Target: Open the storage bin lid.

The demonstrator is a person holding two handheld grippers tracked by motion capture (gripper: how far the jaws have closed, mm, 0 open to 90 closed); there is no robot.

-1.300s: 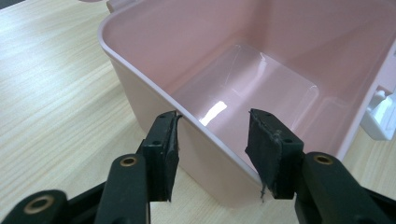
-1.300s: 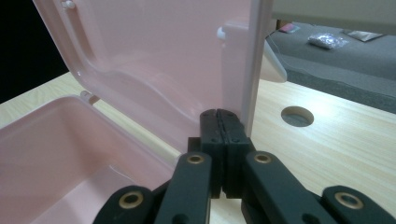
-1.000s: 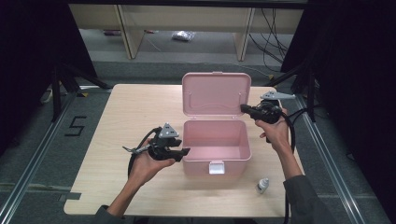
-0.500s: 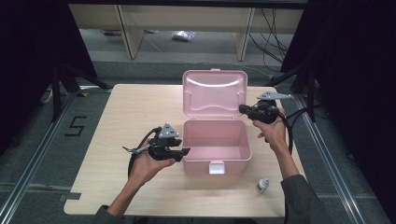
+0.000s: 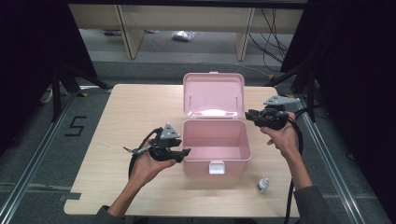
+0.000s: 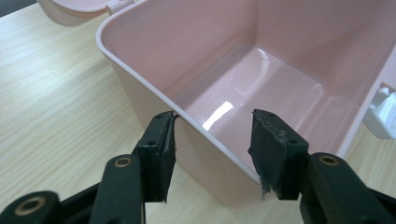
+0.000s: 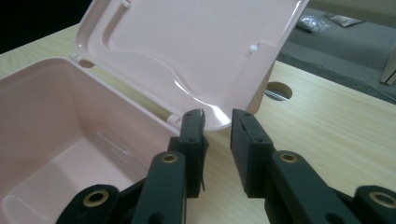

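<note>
A pink plastic box (image 5: 215, 142) stands near the middle of the wooden desk (image 5: 126, 112), its lid (image 5: 213, 93) tipped up and back. The left tongs (image 6: 212, 140) straddle the box's left wall, jaws part open, one outside and one inside, not pressing it. The right tongs (image 7: 217, 128), jaws just opening, sit narrowly apart at the lid's corner, gripping nothing. A small bottle (image 5: 263, 185) lies by the desk's front edge

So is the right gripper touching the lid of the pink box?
Apart. In the right gripper view, the right gripper has its jaws just opening, with a gap to the lid edge and nothing between them.
</note>
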